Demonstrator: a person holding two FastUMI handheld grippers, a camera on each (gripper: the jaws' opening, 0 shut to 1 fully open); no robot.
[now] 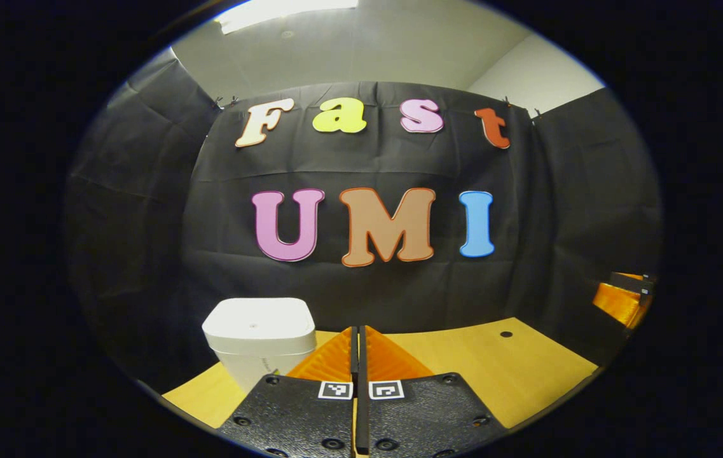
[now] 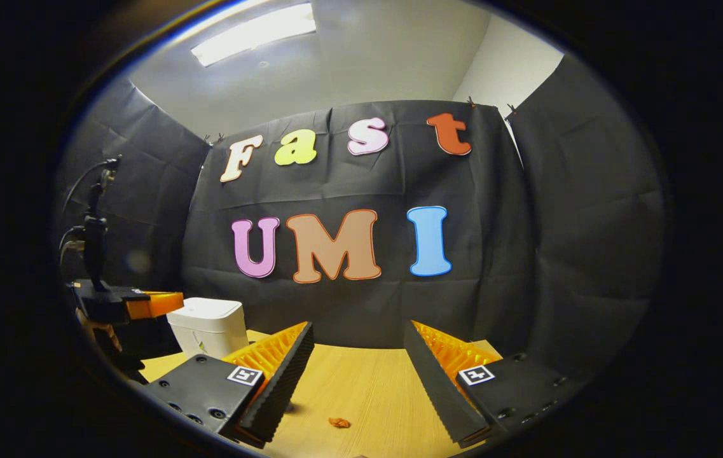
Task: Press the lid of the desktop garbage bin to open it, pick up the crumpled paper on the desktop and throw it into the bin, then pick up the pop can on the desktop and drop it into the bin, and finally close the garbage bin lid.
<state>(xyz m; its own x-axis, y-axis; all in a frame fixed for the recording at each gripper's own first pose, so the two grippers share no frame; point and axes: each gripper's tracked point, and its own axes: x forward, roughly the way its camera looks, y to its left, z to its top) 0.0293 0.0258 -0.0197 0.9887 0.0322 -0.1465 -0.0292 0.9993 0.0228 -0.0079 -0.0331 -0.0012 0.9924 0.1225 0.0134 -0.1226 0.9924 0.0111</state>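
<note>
Bench [image 2: 361, 381] carries everything; we go largest to smallest.

Garbage bin [image 1: 259, 340] at bench's back left, lid down flat, so we judge first step, pressing lid, not yet done.

Left claw [image 1: 356, 356] clenched on nothing, fingers meeting, tips just right of bin; we see it off to left too in right gripper view [image 2: 154, 304].

Right claw [image 2: 358, 369] released, jaws wide, empty.

Small orange scrap [image 2: 339, 422] on bench between its fingers; whether crumpled paper, we cannot tell.

Next we need closed left tips raised over lid, then pushed down.
</note>
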